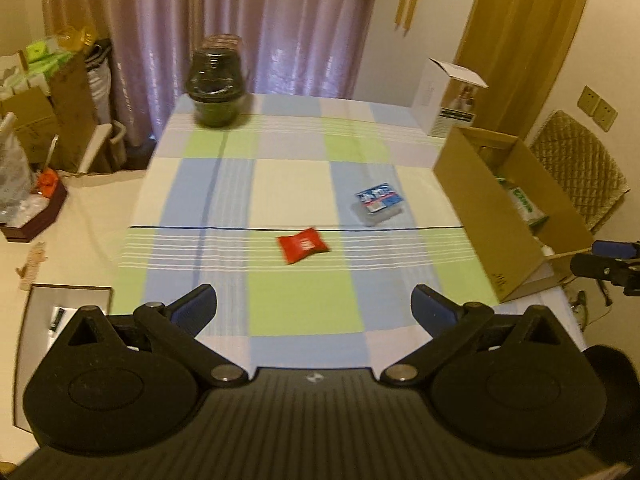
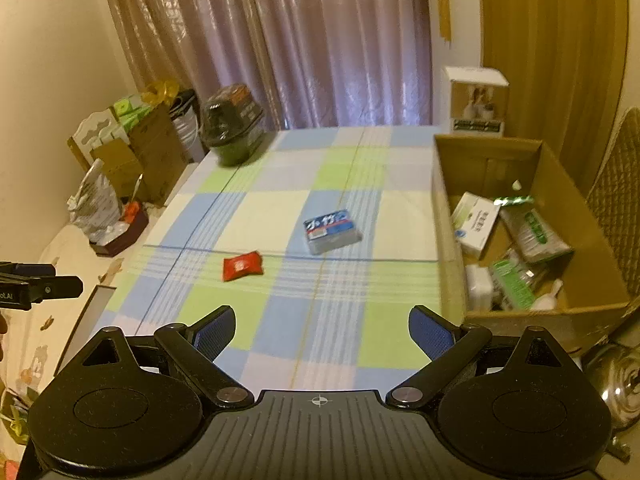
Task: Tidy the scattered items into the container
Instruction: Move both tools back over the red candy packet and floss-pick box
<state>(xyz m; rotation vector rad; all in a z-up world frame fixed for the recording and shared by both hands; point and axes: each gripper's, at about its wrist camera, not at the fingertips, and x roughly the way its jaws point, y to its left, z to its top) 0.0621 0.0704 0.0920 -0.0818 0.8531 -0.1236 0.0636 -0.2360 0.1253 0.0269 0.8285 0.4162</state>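
Blue-padded fingers fill the bottom of both views: the left gripper (image 1: 314,312) and the right gripper (image 2: 320,334) each stand spread wide, empty, above the near edge of the checked blue, green and cream tablecloth (image 1: 224,184).

Beyond the left gripper, just right of centre frame, lies the small red foil sachet (image 1: 303,244), flat on a green-striped square, its long axis running roughly left to right across the frame with a slight tilt. In the right wrist view the same sachet (image 2: 242,266) sits left of centre, so the left gripper looks the nearer and squarer to it; a grip across its short side seems the natural one.

Farther up and to the right rests the blue-and-white wrapped packet on a clear plastic tray (image 2: 333,231), closer to the open brown cardboard box (image 2: 448,208) at the right edge, which already holds white and green packages. The right gripper appears better placed for that one.

At the far left corner stands a dark lidded jar (image 1: 218,84).
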